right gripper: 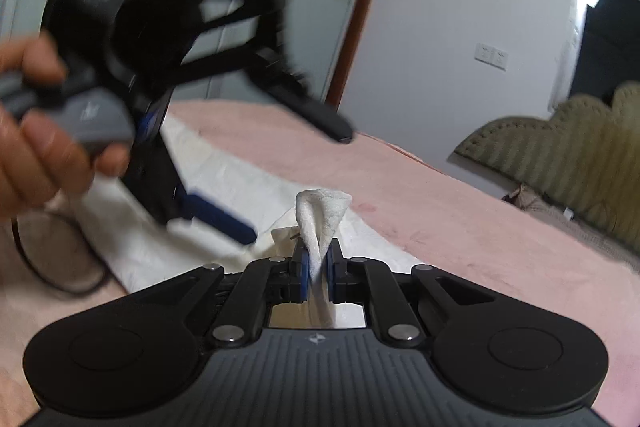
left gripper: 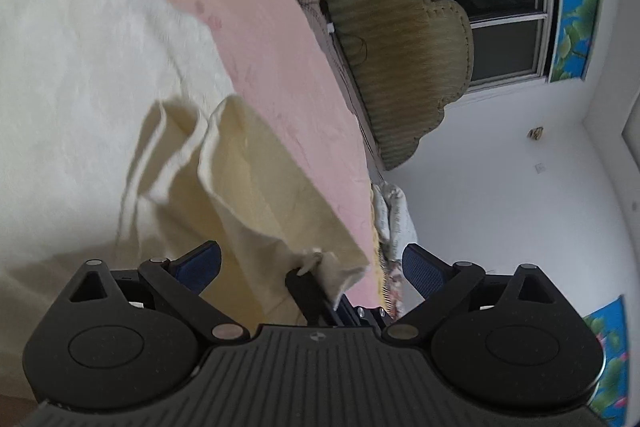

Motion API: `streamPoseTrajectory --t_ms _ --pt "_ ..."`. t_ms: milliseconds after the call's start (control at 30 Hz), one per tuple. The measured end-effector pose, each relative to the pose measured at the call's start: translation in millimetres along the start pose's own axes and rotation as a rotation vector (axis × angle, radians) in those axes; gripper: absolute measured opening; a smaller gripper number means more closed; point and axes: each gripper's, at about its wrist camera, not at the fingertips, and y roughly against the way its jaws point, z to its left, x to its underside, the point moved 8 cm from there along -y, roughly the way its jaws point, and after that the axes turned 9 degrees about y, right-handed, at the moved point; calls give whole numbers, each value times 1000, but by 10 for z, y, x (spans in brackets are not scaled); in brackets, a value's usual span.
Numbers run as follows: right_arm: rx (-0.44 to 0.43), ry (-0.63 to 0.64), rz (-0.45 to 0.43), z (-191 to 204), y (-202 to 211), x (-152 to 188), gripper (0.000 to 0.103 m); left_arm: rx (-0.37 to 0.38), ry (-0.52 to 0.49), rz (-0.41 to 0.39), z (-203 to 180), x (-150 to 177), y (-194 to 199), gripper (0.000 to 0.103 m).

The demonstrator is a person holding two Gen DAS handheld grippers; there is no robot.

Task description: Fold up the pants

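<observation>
- Clearly, the right gripper [right gripper: 318, 269] has its jaws closed on a bunched corner of the pants [right gripper: 322, 219]; the cloth stands up between the blue pads as a small white cone.
- From this pinch the pants go away from the jaws, forward and to the left in the right wrist view, as a long pale band that lies flat on the bed [right gripper: 460, 203] with its pink cover.
- The left gripper [left gripper: 312, 267] has its jaws wide apart, with both blue pads far to the sides and pressing on nothing.
- Another gripper's black finger [left gripper: 302, 285] comes up between these open jaws and holds a cloth corner there; I judge it is the right one.
- Ahead of the left jaws a loose fold of the pants hangs, and the rest spreads to the left over the bed.
- In the right wrist view the left gripper is blurred, held in the person's hand [right gripper: 36, 147] above the pale band, so it is close to the cloth.
- The green headboard [right gripper: 568, 163] marks the far end; I judge the long axis of the pants runs across the bed, so the next pull should follow it.
</observation>
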Motion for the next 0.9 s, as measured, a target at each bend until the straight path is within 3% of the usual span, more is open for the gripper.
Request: streamPoseTrajectory --t_ms 133,233,267,333,367,400,467,533,667,733,800,833,900 --pt "-38 -79 -28 -93 107 -10 9 -13 109 -5 138 -121 -187 100" --pt "-62 -56 -18 -75 114 -5 9 -1 172 8 223 -203 -303 97" --pt "-84 -40 -16 -42 113 1 9 -2 165 10 228 -215 -321 86" --pt "-117 -2 7 42 94 30 9 -41 118 1 222 -218 -318 49" --pt "-127 20 19 112 107 48 11 -67 95 -1 224 -225 -309 18" --pt "-132 35 18 127 120 54 11 -71 88 0 226 -228 -299 8" --pt "-172 -10 -33 64 233 15 12 -55 60 -4 211 -216 -264 6" --pt "-226 -160 -110 -184 355 -42 12 -70 8 -31 161 -196 -243 2" --pt "-268 -480 -195 -752 389 31 12 -183 -178 -147 53 -171 -131 2" --pt "-168 -479 -94 -846 226 166 12 -197 -225 -173 11 -140 -81 2" --pt "-66 -396 78 -782 -10 341 12 -212 -263 -184 -19 -98 -39 2" --pt "-48 -365 140 -714 -105 413 12 -228 -282 -193 -18 -84 -16 2" --pt "-78 -332 166 -538 -190 441 12 -265 -330 -235 -45 -60 48 2"
